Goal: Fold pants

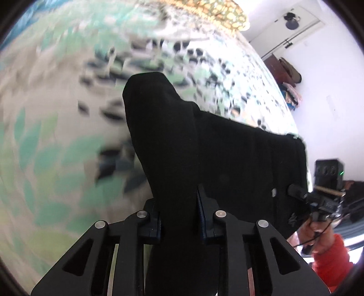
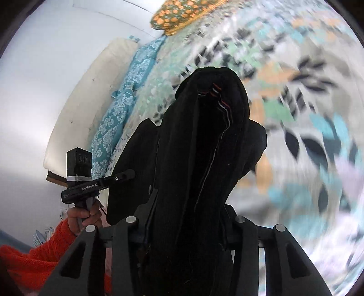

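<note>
We see a pair of black fabric pants (image 1: 204, 145) held up off a bed whose cover, a leaf-printed bedspread in green, teal, orange and black (image 1: 56, 127), is blurred in both views. In the left wrist view, the left gripper (image 1: 179, 205) is clenched on a bunch of the black cloth, which rises between its two black fingers and points away from us toward the far side of the bed. From there the garment stretches to the right, its long axis running roughly left to right, out to the right gripper (image 1: 295, 191), which meets the cloth's right end. A hand in an orange-red knitted sleeve (image 1: 327, 261) holds that tool. In the right wrist view, the right gripper (image 2: 186, 218) is closed on a thick fold of the pants (image 2: 204, 148); the cloth fills the gap between the fingers and stands up and away from us, with a thin red and white striped trim (image 2: 218, 95) showing near its top. To the left, the left gripper (image 2: 122, 176) reaches the cloth's edge, held by a hand in the same orange-red sleeve (image 2: 34, 257). Farther off lie an orange and green patterned pillow (image 2: 179, 16), a turquoise damask cloth (image 2: 118, 113) and a white mattress edge (image 2: 91, 91) along the bed's left side.
</note>
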A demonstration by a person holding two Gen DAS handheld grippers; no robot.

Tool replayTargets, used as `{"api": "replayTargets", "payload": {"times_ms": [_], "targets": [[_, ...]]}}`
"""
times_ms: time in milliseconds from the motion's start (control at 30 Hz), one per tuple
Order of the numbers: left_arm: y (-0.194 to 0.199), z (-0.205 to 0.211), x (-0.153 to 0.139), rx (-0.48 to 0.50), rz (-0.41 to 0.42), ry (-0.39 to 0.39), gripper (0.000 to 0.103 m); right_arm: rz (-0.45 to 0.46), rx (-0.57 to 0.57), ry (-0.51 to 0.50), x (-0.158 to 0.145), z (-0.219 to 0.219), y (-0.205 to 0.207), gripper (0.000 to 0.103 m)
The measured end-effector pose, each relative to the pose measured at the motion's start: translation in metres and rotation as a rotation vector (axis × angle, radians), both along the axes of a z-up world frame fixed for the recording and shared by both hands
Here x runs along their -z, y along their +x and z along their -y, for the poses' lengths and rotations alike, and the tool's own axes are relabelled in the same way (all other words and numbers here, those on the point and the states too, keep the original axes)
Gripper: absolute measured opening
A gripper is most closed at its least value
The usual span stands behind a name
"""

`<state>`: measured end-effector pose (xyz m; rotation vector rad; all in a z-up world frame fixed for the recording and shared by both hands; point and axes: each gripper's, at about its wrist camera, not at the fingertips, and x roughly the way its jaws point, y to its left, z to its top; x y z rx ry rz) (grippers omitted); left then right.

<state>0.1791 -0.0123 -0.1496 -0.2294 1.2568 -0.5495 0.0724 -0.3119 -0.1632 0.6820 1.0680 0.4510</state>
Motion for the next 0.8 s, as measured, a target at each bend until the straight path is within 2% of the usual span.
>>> {"api": "replayTargets", "payload": {"times_ms": [100,167,233,300,367,400,433,500,667,733,800], "targets": [[0.022,0.000,-0.005,-0.038,0.028,0.018,0.023,0.030,0.006,-0.064,-0.011,-0.004,0.037,0.043],[0.039,0.000,0.001,-0.078,0.041,0.048,0.027,0.020,0.009,-0.114,-0.008,-0.009,0.058,0.043],[0.051,-0.004,0.013,-0.130,0.035,0.141,0.041,-0.059,0.026,-0.164,0.006,-0.013,0.073,0.054],[0.047,-0.008,0.018,-0.179,0.049,0.234,0.053,-0.121,0.058,-0.257,0.014,-0.015,0.071,0.062],[0.025,-0.021,0.005,-0.226,0.129,0.262,0.072,-0.109,0.098,-0.260,0.010,-0.012,0.051,0.072],[0.012,-0.025,-0.003,-0.244,0.177,0.280,0.089,-0.092,0.117,-0.252,0.005,-0.009,0.038,0.091],[-0.002,-0.027,-0.012,-0.263,0.233,0.303,0.100,-0.073,0.135,-0.249,-0.001,-0.007,0.025,0.103],[-0.029,-0.030,-0.027,-0.284,0.328,0.337,0.100,-0.024,0.171,-0.269,-0.018,-0.004,-0.007,0.103],[-0.058,-0.018,-0.045,-0.257,0.367,0.339,0.102,0.129,0.258,-0.499,-0.084,-0.037,-0.062,0.103],[-0.064,-0.007,-0.053,-0.256,0.392,0.371,0.102,0.154,0.267,-0.601,-0.098,-0.053,-0.075,0.103],[-0.070,-0.001,-0.061,-0.248,0.419,0.377,0.102,0.174,0.269,-0.662,-0.107,-0.066,-0.082,0.103]]}}
